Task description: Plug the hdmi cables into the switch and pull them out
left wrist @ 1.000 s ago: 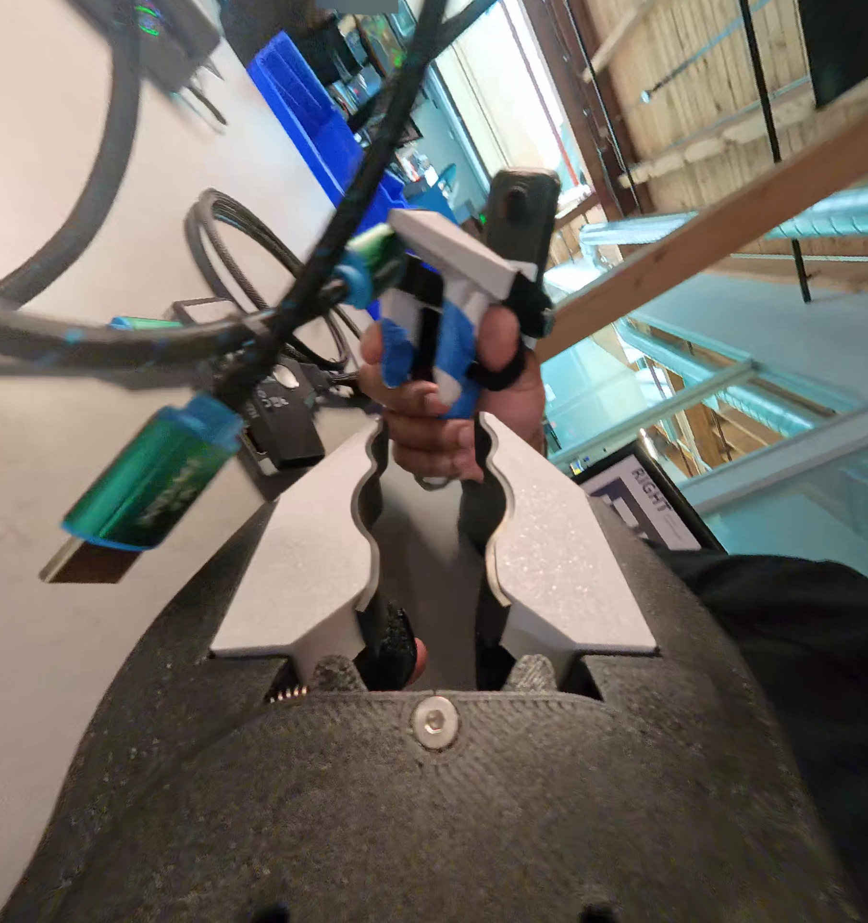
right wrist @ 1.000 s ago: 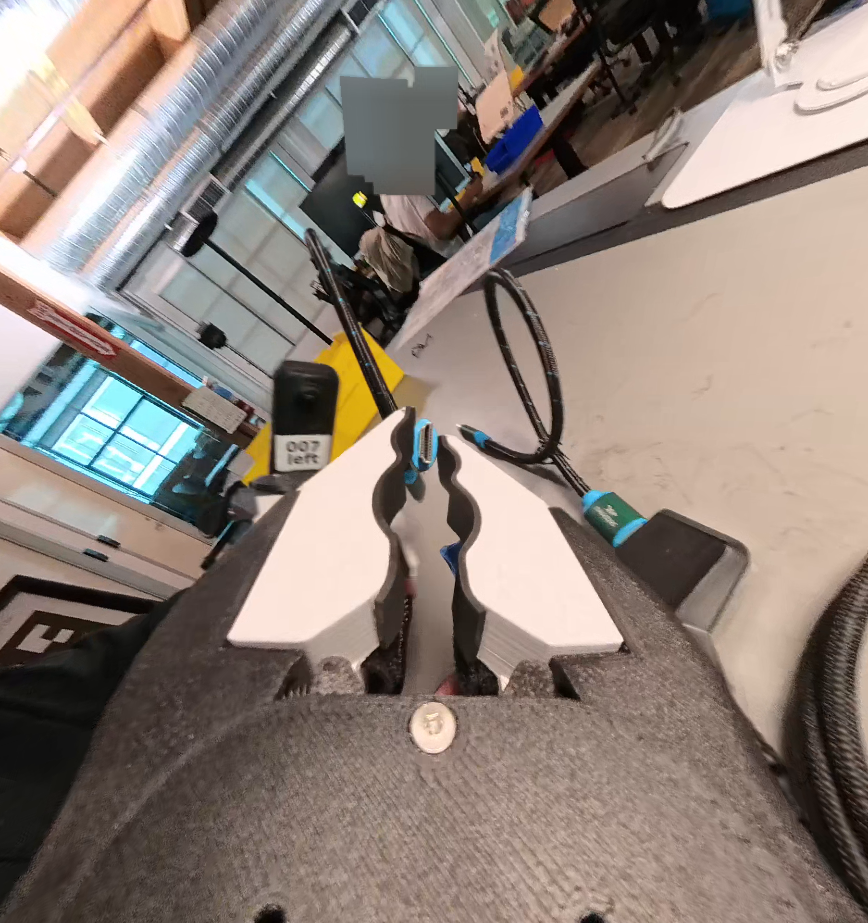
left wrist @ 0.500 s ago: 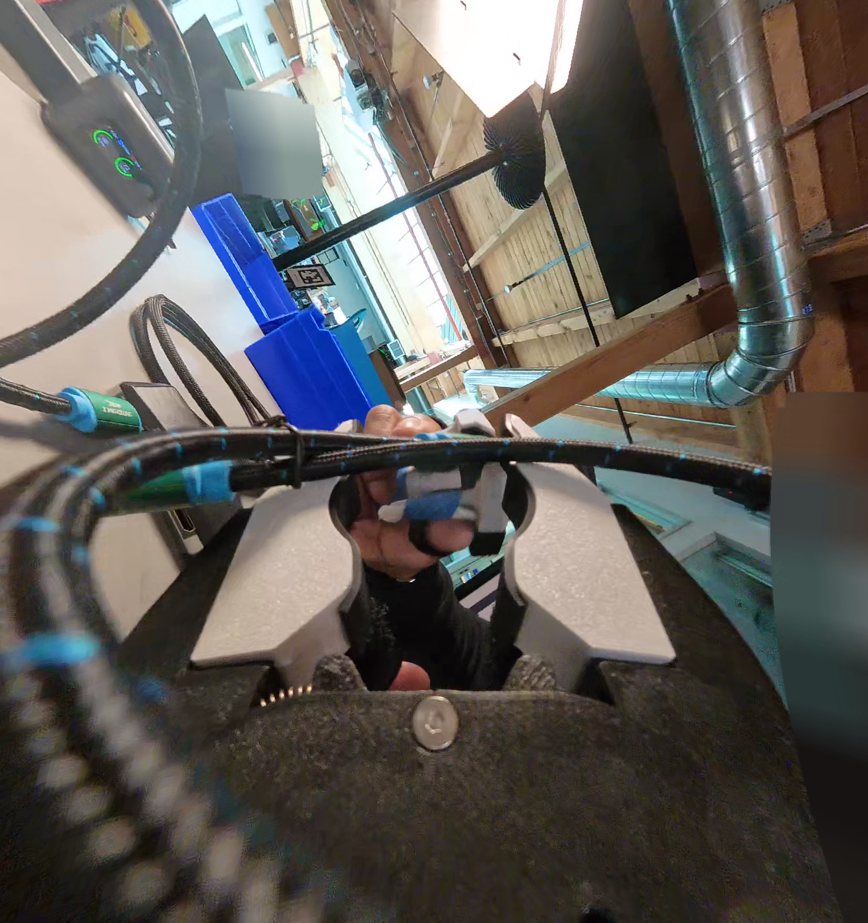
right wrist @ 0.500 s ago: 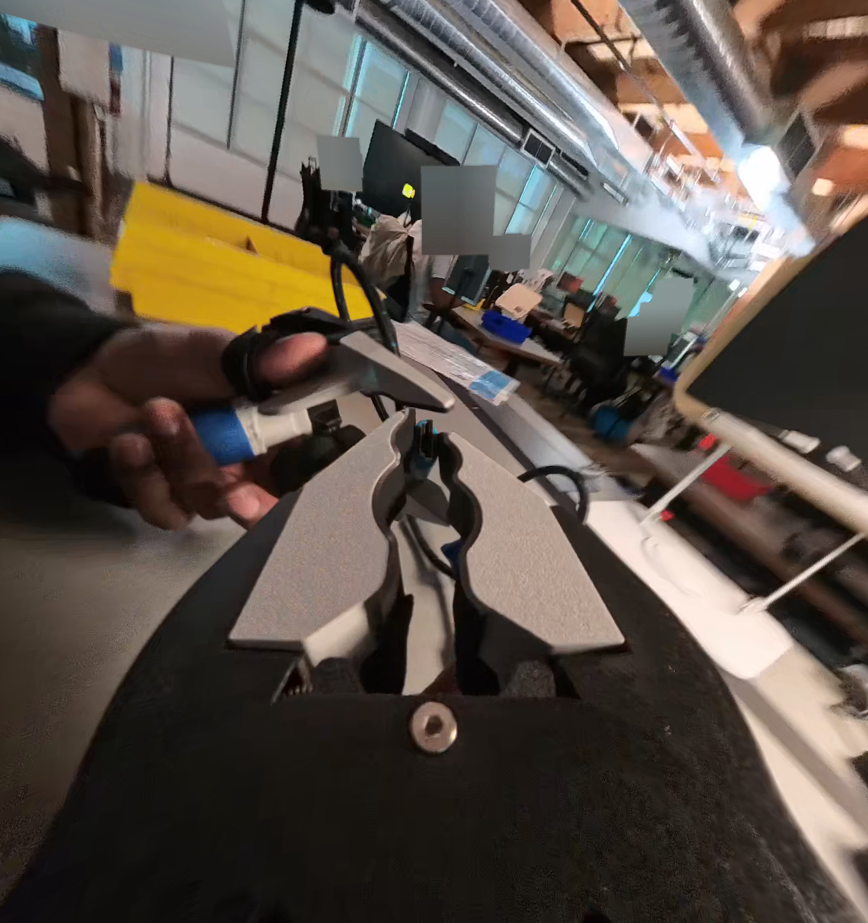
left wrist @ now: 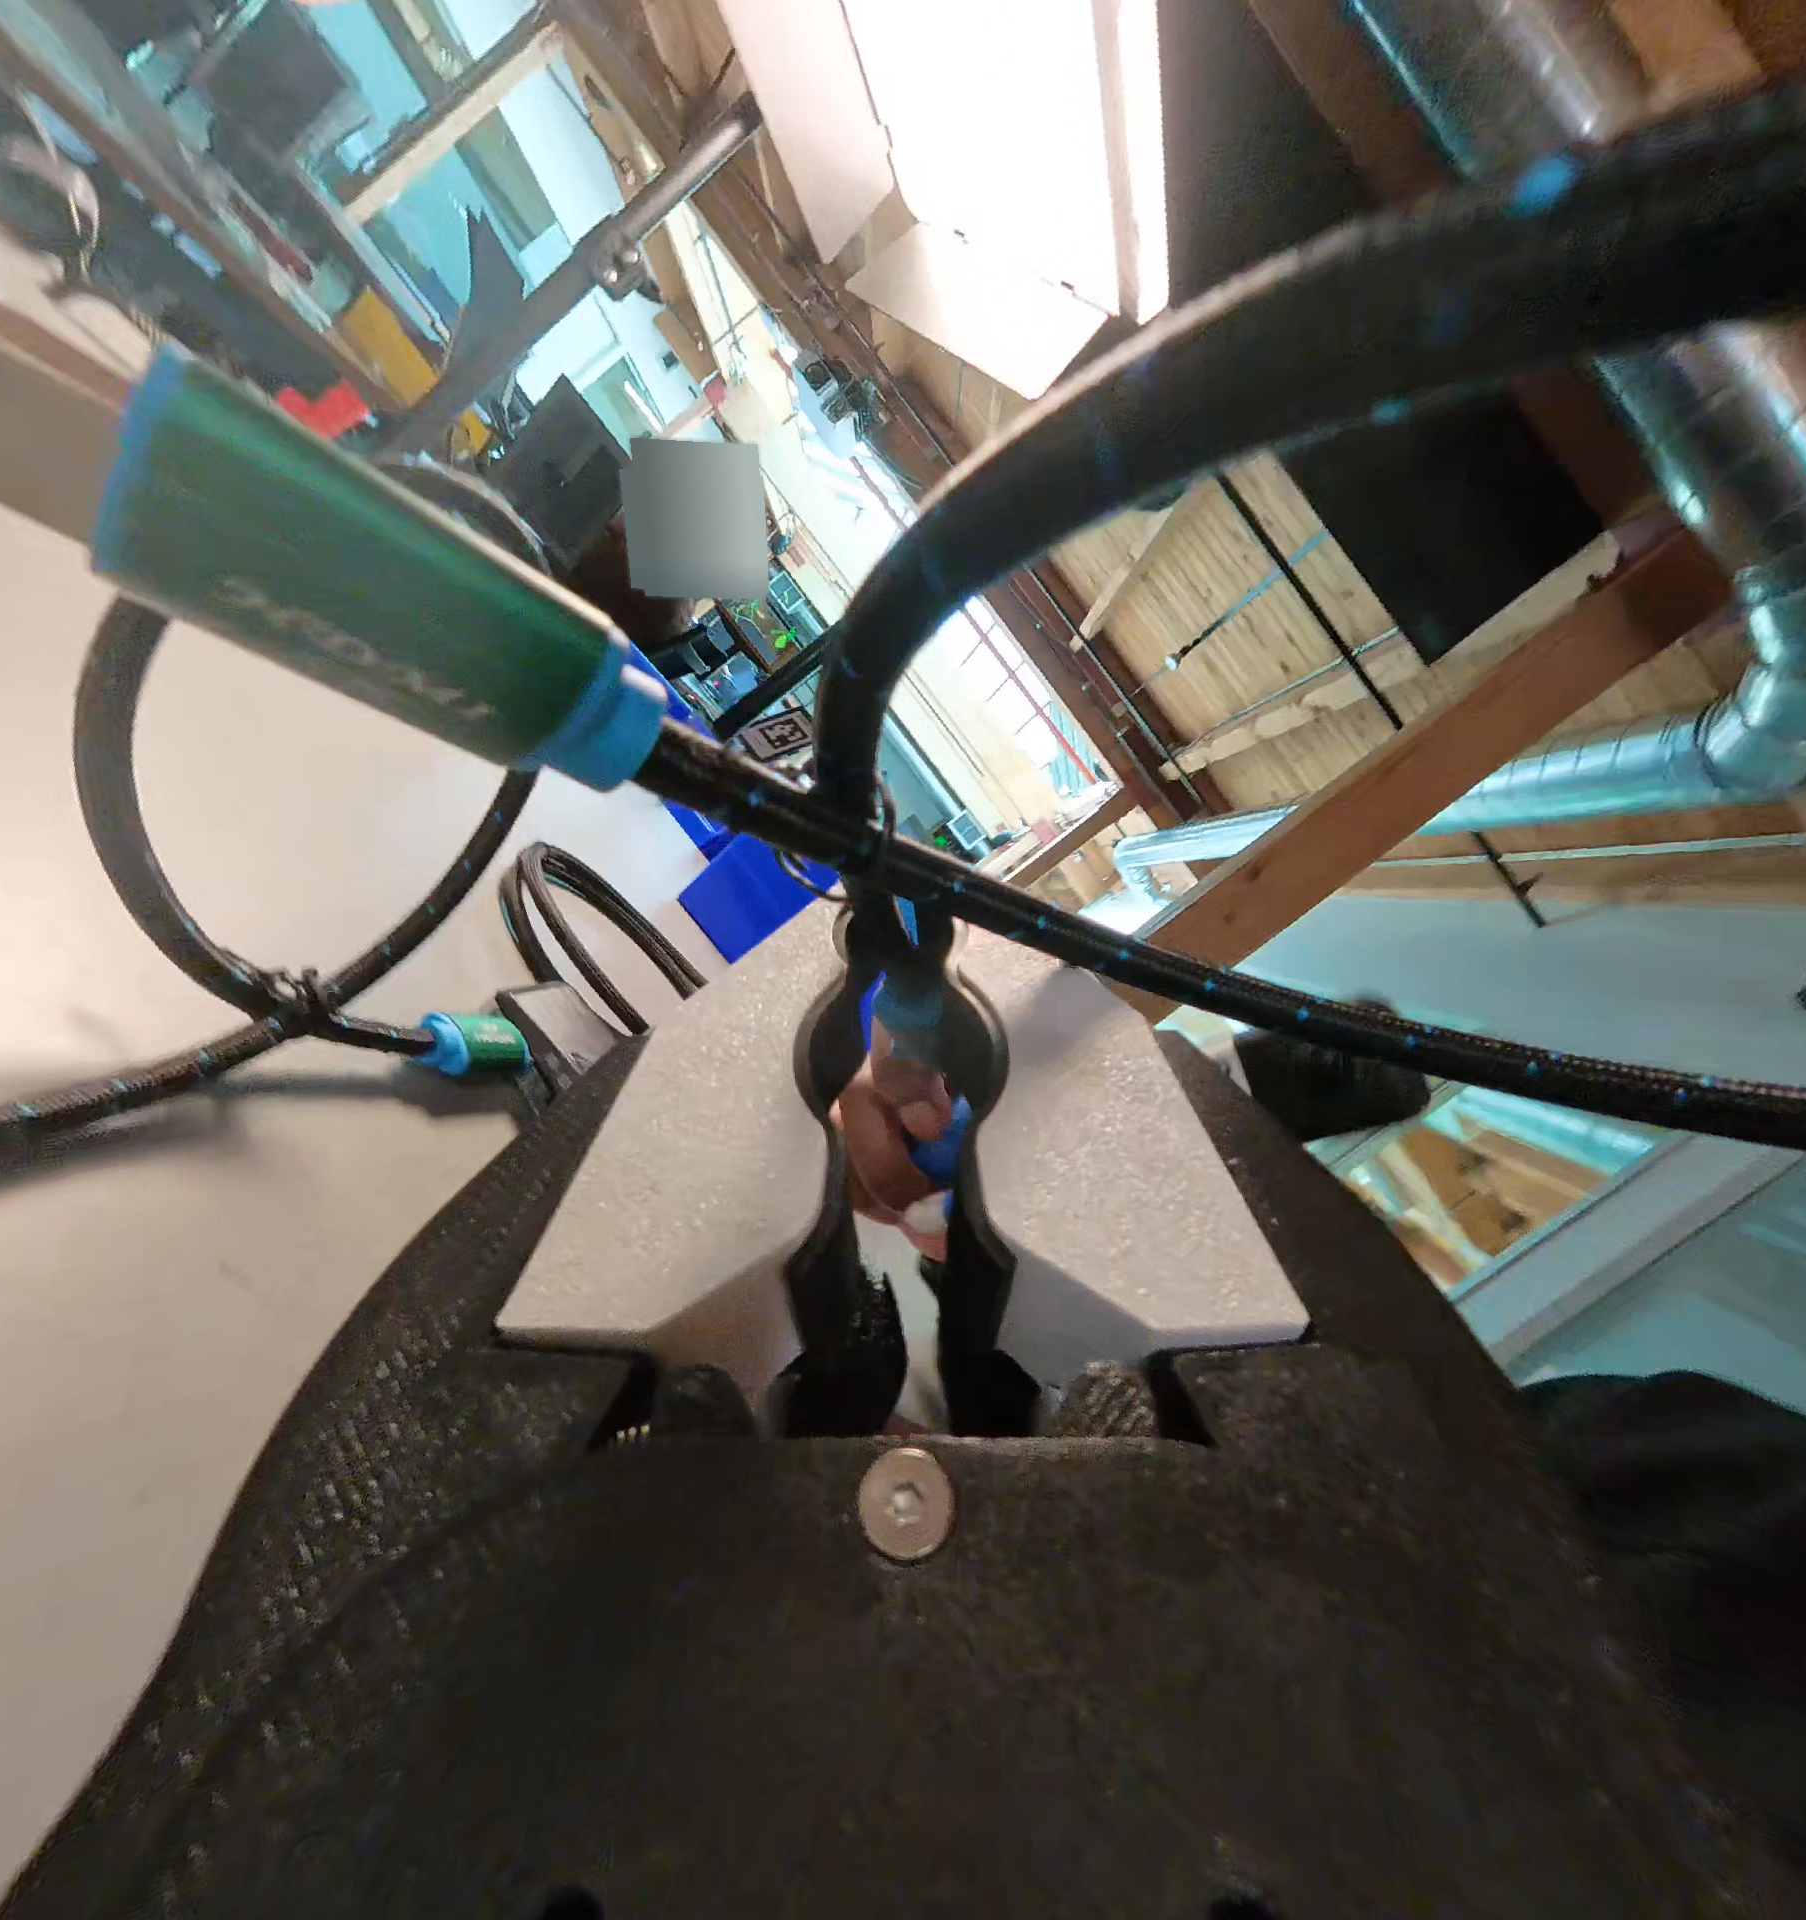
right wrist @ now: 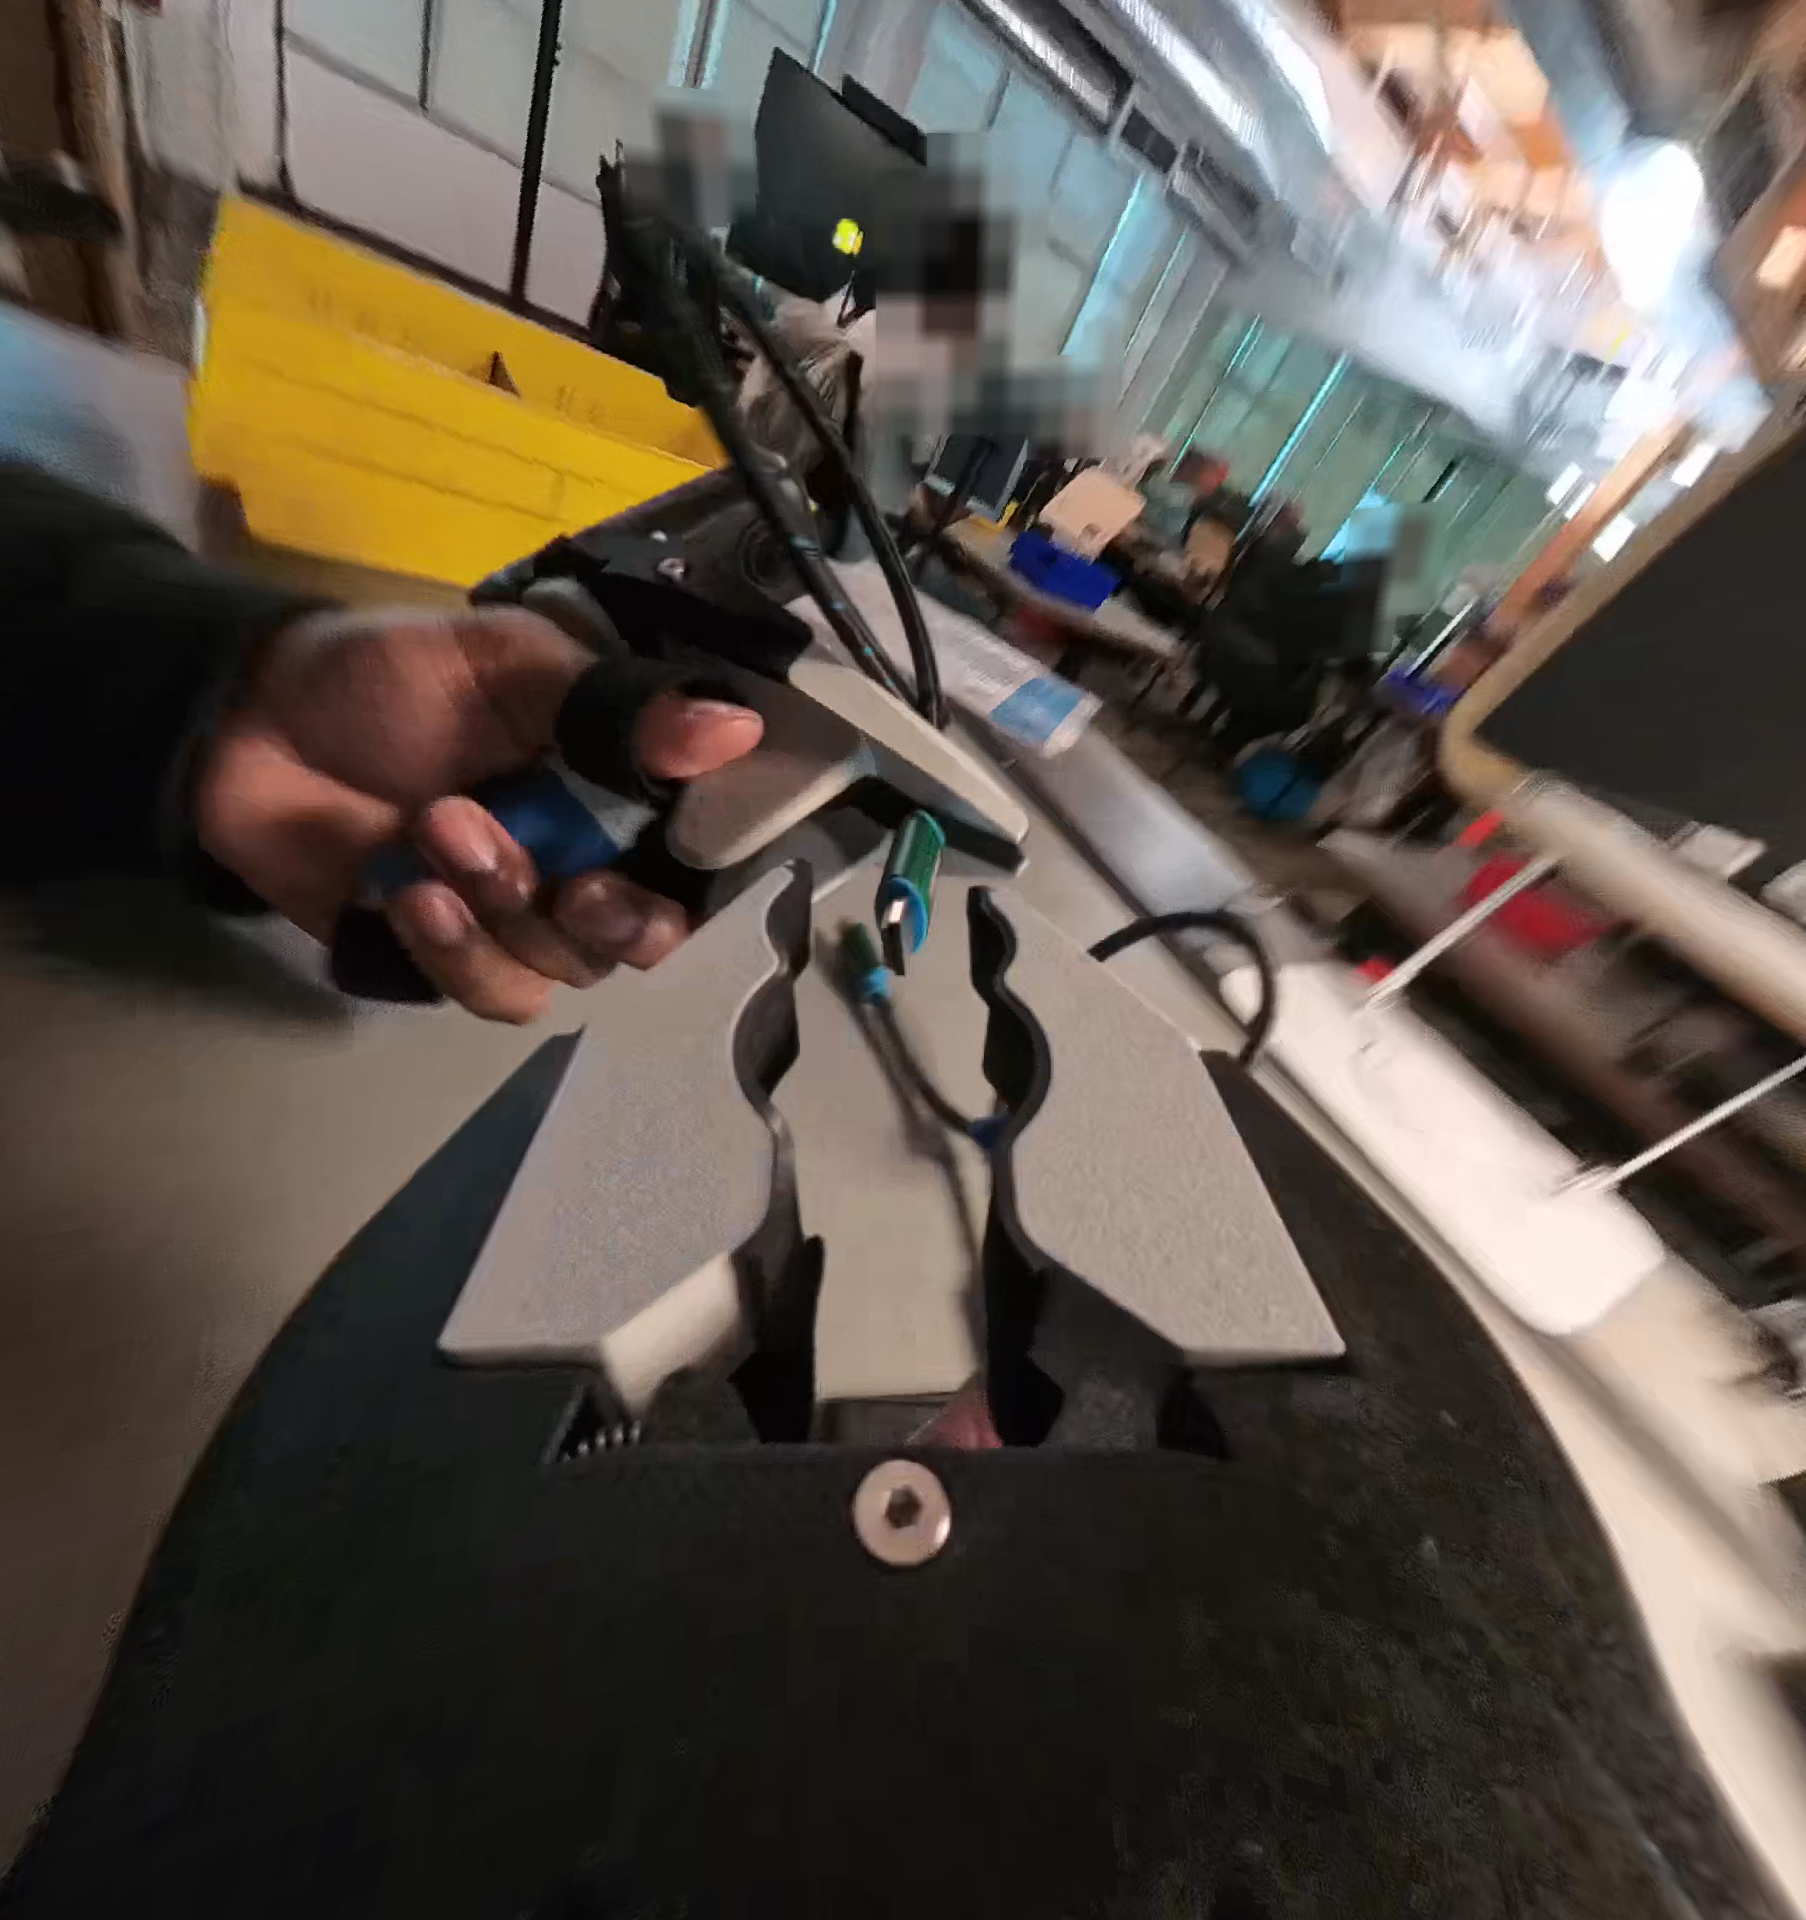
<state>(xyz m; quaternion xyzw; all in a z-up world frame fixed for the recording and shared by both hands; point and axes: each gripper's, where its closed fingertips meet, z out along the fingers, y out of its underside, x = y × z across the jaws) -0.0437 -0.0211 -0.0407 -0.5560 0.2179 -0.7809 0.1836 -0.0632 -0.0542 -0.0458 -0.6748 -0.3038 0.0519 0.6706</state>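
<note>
My left gripper [left wrist: 883, 925] is shut on a black braided HDMI cable [left wrist: 857, 727] right behind its plug. The cable arcs up and to the right from the fingertips. In the right wrist view the left gripper [right wrist: 940, 821], held by a hand, has that green plug with a blue collar [right wrist: 909, 873] hanging under its fingers. My right gripper [right wrist: 888, 881] is open, and the plug hangs between its tips without touching either pad. Another green plug [left wrist: 473, 1042] sits in the black switch [left wrist: 556, 1023] on the table. A third green plug [left wrist: 359, 582] hangs close to the left camera.
A coil of black cable [left wrist: 587, 935] lies behind the switch, with blue bins [left wrist: 743, 904] beyond it. A yellow bin [right wrist: 411, 436] stands at the back left in the right wrist view. A white object [right wrist: 1398, 1143] lies along the grey table's [left wrist: 151, 1351] right side. My right fingertips sit around 4 cm from my left ones. From either gripper's tips it is about 15 cm to the black switch [left wrist: 556, 1023].
My right gripper, shut on the plug before, has opened and let it go. My left gripper opened wide around the cable, then closed on it. Both views swung.
</note>
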